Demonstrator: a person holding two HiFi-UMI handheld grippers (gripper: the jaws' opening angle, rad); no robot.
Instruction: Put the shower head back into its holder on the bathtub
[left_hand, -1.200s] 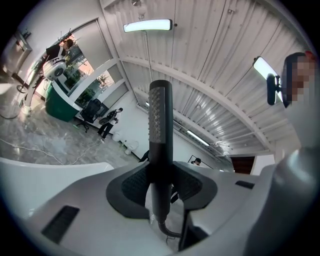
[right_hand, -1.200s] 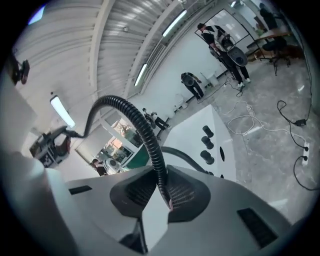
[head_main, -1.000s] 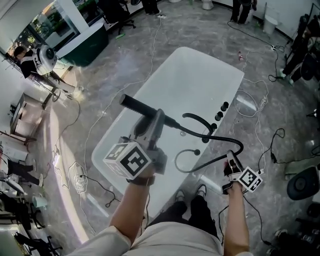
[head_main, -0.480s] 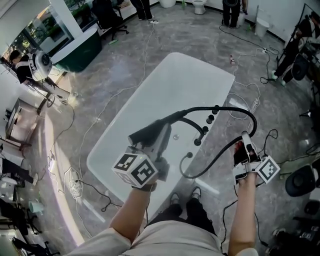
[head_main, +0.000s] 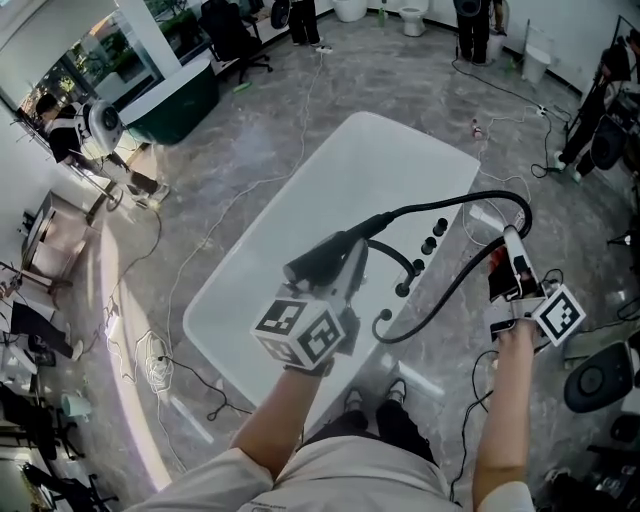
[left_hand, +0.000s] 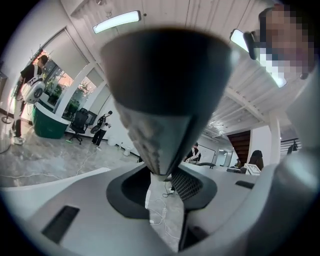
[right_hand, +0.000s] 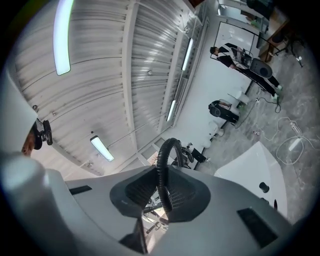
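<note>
- Shower head (head_main: 325, 258): a dark, matt, stick-shaped piece. It is broad at its free end and narrows to where the black hose (head_main: 470, 200) joins it. In the left gripper view it fills the upper middle as a dark cone with a paler, pitted face on its underside.
- Place: the shower head is held in the air above the near half of the white tub (head_main: 400, 150), clear of the rim.
- Axis: in the head view the long axis runs slantwise. The broad free end lies toward the lower left. The hose end points to the upper right, toward the tub's fittings. Whether it tilts up or down cannot be told from above.
- Left gripper (head_main: 345, 275): its jaws are closed on the shower head. In its own view (left_hand: 162, 175) the lower part of the head sits pinched between the two pads.
- Hose: ribbed. It leaves the head, arches over the tub's right rim and drops to the right gripper (head_main: 512, 250). From there it sags back to a small dark fitting (head_main: 385, 318) on the near rim.
- Right gripper: it is raised beside the tub's right side with its jaws clamped on the hose. In its own view (right_hand: 162, 197) the hose passes between the pads and loops upward.
- Fittings: three round dark knobs (head_main: 430, 243) stand in a row on the right rim, with a curved dark spout (head_main: 398, 260) just beside them.
- Surroundings: a grey marbled floor (head_main: 250, 130) strewn with thin cables (head_main: 150, 365).
</note>
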